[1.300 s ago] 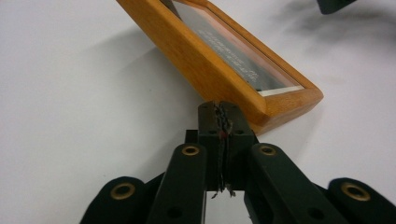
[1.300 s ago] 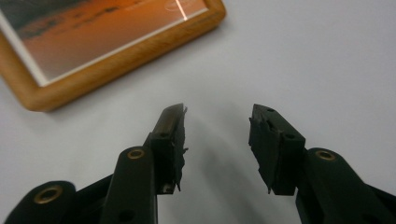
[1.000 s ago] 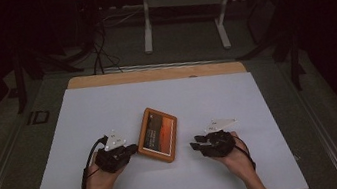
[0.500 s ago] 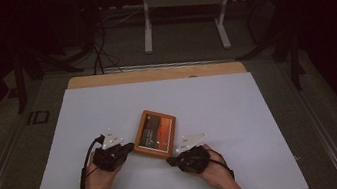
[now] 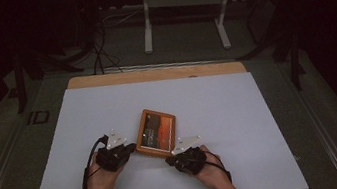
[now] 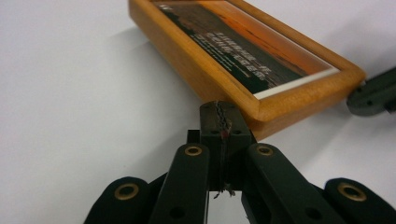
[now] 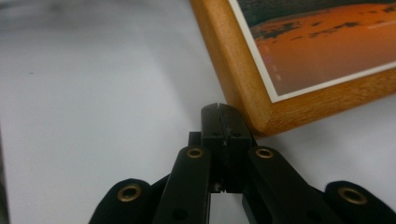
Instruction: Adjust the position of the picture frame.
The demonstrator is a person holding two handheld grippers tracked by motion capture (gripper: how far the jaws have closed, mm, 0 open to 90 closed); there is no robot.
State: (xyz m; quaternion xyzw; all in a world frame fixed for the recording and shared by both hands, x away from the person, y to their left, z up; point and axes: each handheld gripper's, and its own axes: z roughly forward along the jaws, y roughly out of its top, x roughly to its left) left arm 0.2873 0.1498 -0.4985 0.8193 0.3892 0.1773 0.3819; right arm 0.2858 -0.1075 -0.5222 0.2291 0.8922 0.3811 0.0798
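A wooden picture frame [image 5: 156, 131] with an orange sunset photo lies flat on the white table top [image 5: 240, 114], slightly turned. My left gripper [image 5: 130, 149] is shut with nothing held. In the left gripper view its tips [image 6: 223, 116] rest against the frame [image 6: 243, 56] near a corner. My right gripper [image 5: 169, 160] is also shut and holds nothing. In the right gripper view its tips [image 7: 223, 117] sit at a rounded near corner of the frame [image 7: 243, 79]. The right gripper's black tip [image 6: 373, 93] shows past the frame in the left gripper view.
A wooden strip [image 5: 153, 74] runs along the table's far edge. On the dark floor beyond stand white desk legs [image 5: 147, 27] and loose cables [image 5: 98, 59]. White surface stretches to the left, right and far side of the frame.
My right hand has moved left, from beside the frame to its near corner, and its jaws have closed. The left hand and the frame have stayed put.
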